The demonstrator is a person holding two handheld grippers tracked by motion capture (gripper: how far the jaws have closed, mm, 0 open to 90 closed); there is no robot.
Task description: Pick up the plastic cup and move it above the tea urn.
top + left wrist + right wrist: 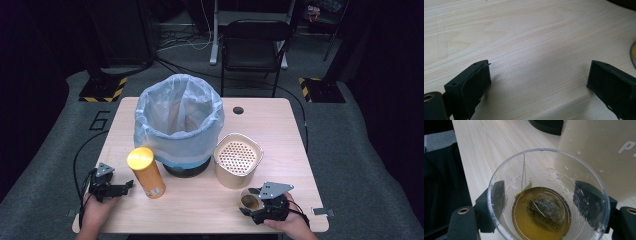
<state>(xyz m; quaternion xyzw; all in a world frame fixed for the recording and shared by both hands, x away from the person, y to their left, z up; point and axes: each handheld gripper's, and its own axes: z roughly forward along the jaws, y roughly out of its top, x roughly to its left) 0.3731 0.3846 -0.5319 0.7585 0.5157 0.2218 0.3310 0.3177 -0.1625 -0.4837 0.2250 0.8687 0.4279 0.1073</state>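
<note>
A clear plastic cup point(248, 200) holding amber tea and a soaked tea bag point(546, 211) stands near the table's front right edge. My right gripper point(251, 204) has a black jaw against each side of the cup point(544, 170), so it is shut on it. At the front left, my left gripper point(128, 186) rests low over the wood, pointing right toward a yellow canister point(145, 172). In the left gripper view its jaws stand wide apart around bare table, so the left gripper point(539, 75) is open and empty.
A bin lined with a pale blue bag point(178, 120) stands mid-table. A beige container with a perforated insert point(238, 159) sits just behind the cup and looms close point(599, 152). The wooden table point(280, 125) has a cable hole point(238, 110). A black chair point(252, 45) stands beyond.
</note>
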